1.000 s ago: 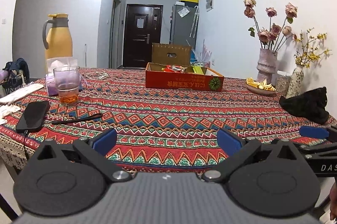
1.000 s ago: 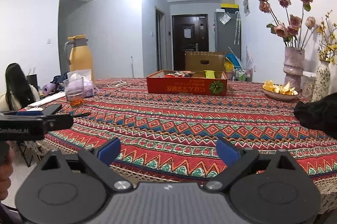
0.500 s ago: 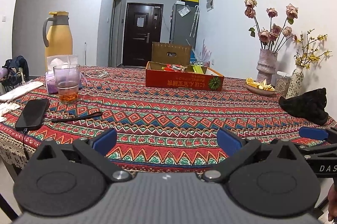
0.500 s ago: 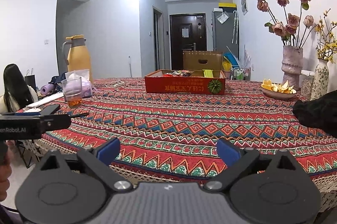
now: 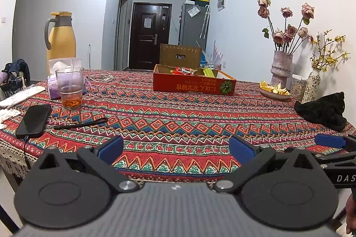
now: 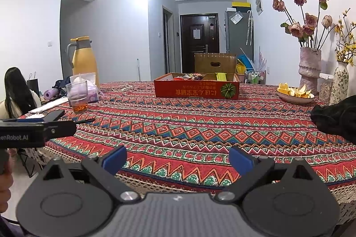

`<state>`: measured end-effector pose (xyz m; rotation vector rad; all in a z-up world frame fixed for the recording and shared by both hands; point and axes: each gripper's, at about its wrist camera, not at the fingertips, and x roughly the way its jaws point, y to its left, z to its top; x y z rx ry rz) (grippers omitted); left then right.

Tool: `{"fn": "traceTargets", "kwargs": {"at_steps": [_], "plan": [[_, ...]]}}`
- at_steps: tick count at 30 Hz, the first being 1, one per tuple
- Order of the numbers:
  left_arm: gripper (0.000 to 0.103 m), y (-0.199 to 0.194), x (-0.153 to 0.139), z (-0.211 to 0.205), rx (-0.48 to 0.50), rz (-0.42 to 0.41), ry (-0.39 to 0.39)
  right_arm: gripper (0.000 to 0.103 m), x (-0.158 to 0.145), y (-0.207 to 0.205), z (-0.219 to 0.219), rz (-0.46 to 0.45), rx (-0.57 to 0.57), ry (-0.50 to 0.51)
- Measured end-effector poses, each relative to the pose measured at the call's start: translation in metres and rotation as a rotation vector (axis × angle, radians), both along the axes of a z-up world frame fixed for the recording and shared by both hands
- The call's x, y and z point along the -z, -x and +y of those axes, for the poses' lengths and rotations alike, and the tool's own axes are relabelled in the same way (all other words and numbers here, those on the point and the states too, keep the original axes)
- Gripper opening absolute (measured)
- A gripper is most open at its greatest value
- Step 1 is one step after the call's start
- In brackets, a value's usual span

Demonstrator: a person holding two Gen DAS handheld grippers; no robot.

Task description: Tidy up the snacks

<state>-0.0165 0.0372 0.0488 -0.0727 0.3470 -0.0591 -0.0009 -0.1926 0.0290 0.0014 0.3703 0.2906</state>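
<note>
A shallow red cardboard box [image 5: 193, 85] [image 6: 197, 88] sits at the far middle of the patterned tablecloth, with wrapped snacks [image 5: 184, 70] [image 6: 189, 76] inside. My left gripper [image 5: 176, 149] hovers open over the near table edge, nothing between its blue pads. My right gripper [image 6: 178, 159] is open too, at the same near edge, and empty. Both are far from the box. The right gripper's blue fingertip [image 5: 329, 140] pokes into the left wrist view at the right; the left gripper's side [image 6: 37, 129] shows at the left of the right wrist view.
On the left stand a glass of tea [image 5: 70, 88], a tissue pack [image 5: 64, 65], a yellow jug [image 5: 60, 41] and a black phone [image 5: 33, 120] with a strap. On the right are a black cloth [image 5: 322, 110], a plate of peel [image 5: 274, 90] and two vases [image 5: 281, 67]. A person sits at far left [image 6: 15, 92].
Both grippers have crept slightly toward the table; the view has shifted a little. Nothing on the table has moved, and both stay open.
</note>
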Motion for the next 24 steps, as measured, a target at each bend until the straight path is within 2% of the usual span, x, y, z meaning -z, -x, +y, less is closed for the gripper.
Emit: {"fn": "traceTargets", "kwargs": {"at_steps": [24], "plan": [[0.103,-0.0004,-0.0011,0.0002,0.005,0.004,-0.005,0.099,0.002,-0.0008,0.0006,0.004,0.0,0.001]]}}
